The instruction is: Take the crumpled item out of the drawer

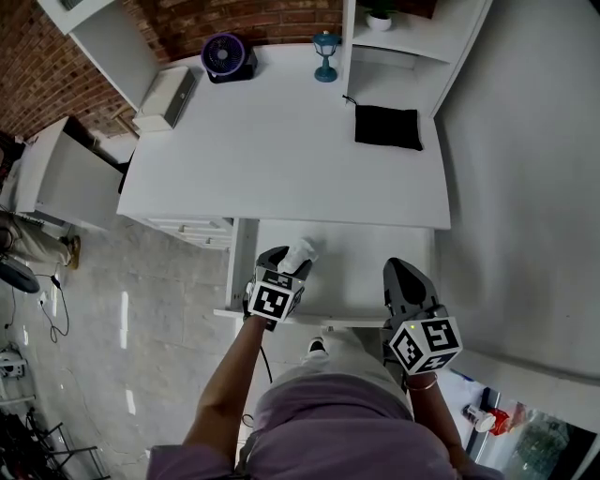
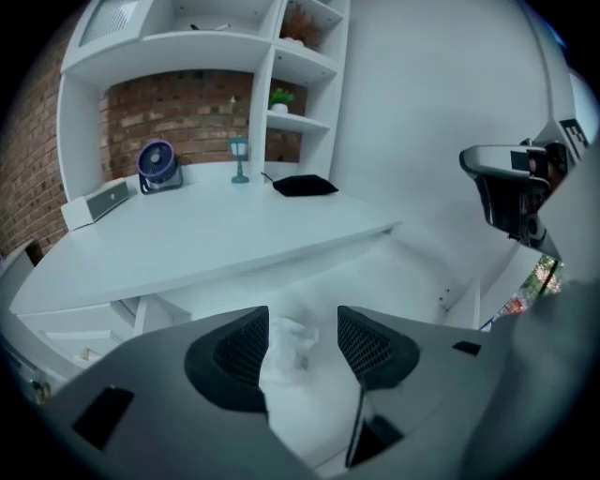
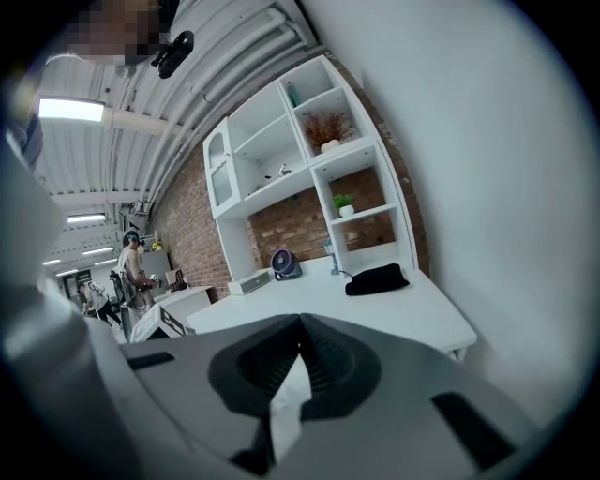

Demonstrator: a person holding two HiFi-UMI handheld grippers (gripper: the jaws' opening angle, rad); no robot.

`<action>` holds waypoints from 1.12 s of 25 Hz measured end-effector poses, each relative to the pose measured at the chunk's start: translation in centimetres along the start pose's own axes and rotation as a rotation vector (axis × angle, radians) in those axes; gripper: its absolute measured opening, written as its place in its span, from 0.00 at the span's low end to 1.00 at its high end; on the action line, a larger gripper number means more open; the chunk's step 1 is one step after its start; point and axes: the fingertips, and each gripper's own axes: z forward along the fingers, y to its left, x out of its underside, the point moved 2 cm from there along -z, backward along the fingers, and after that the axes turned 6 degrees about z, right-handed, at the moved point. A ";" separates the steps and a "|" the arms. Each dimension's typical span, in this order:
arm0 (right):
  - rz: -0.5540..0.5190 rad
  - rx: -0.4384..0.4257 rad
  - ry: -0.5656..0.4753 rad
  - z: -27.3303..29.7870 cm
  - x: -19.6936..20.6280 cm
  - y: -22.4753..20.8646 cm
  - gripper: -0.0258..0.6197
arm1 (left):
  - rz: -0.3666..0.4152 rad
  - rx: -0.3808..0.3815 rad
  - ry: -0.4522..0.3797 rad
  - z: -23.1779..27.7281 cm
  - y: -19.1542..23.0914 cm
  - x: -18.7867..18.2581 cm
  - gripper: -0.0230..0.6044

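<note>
- The crumpled item (image 1: 300,253) lies in the open drawer (image 1: 375,253), near its left side, just below the desk's front edge.
- It looks like white tissue or thin paper. By my judgement it is very light, soft and easily crushed, not slippery and not breakable.
- A light pinch across the middle of the wad should do. Gripping 1 loose corner risks tearing it or letting it unfold.
- The left gripper (image 1: 291,264) has its jaws apart with the wad between them. In the left gripper view the wad lies against the left pad (image 2: 234,352) and there is a gap to the right pad.
- The right gripper (image 1: 401,272) hangs over the drawer's right side, well apart from the wad. Its jaws are closed together on nothing.
- The drawer bottom is smooth, white and otherwise bare, so the wad could slide if nudged. White on white also makes its outline hard to read.
- The white desk (image 1: 281,141) above carries a fan (image 1: 223,54), a small blue lamp (image 1: 325,54) and a black cloth (image 1: 388,126), all well away from the drawer.
- Shelves (image 3: 309,159) and a brick wall (image 1: 216,19) stand behind the desk, and the floor (image 1: 141,309) is grey.
- A person (image 3: 131,262) stands far off in the right gripper view.
</note>
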 end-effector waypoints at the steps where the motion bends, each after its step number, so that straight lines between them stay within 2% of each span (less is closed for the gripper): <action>1: 0.001 0.002 0.004 0.1 0.0 -0.1 0.04 | 0.010 0.005 0.019 0.6 0.0 0.3 0.40; 8: 0.008 0.011 0.016 0.6 -0.1 -0.9 0.04 | 0.144 0.007 0.166 4.0 -0.1 2.5 0.40; 13: 0.013 0.013 0.027 1.1 0.0 -1.4 0.04 | 0.200 0.012 0.268 6.3 0.1 4.7 0.40; 21: 0.008 0.013 0.038 1.8 -0.2 -1.7 0.04 | 0.177 0.029 0.386 8.5 0.7 7.8 0.40; 28: 0.014 0.020 0.053 2.4 -0.1 -2.2 0.04 | 0.164 0.047 0.402 9.4 0.6 8.4 0.39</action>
